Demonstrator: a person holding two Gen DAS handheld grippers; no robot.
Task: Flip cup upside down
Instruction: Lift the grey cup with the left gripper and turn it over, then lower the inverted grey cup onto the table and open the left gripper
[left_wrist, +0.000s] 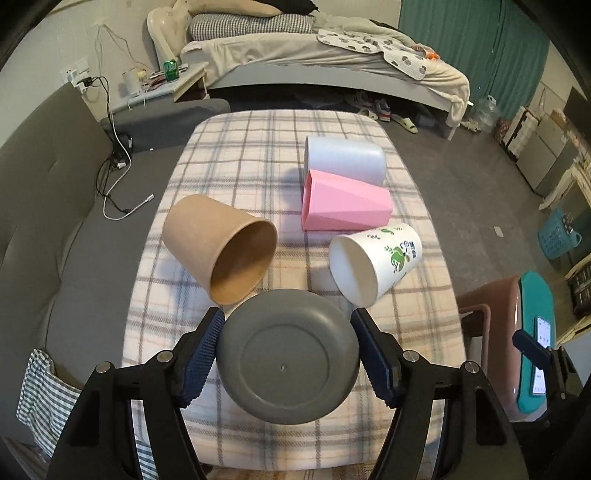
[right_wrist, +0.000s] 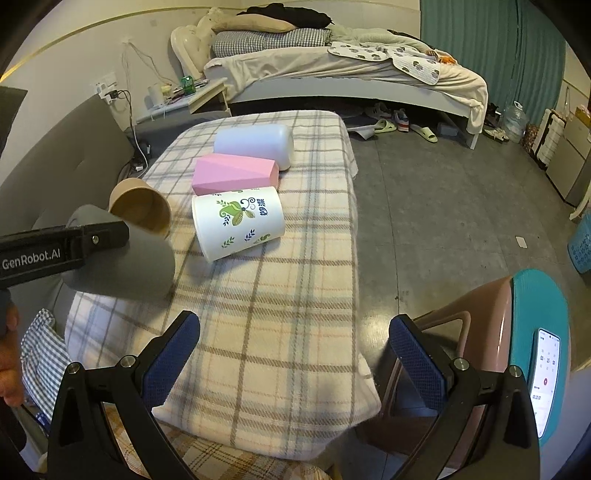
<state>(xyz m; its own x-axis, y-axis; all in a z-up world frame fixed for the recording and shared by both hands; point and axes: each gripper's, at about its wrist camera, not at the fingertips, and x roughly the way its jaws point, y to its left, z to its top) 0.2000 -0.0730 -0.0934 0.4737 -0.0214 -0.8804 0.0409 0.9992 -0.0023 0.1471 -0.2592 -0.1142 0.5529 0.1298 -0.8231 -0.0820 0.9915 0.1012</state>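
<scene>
Left hand-held gripper (left_wrist: 288, 350) pinches the grey cup (left_wrist: 288, 356) above the table's (left_wrist: 258, 443) near edge, base toward the camera, axis running along the fingers, while the right hand-held gripper (right_wrist: 295, 354) hangs spread, well right of it.

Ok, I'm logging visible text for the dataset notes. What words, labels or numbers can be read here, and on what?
"GenRobot.AI": white letters on the side of the left gripper, shut on the grey cup.
White printed cup: blue characters beside the green leaf design, too stylised to read.
Phone screen: digits too small.
Green can: label blurred.
</scene>
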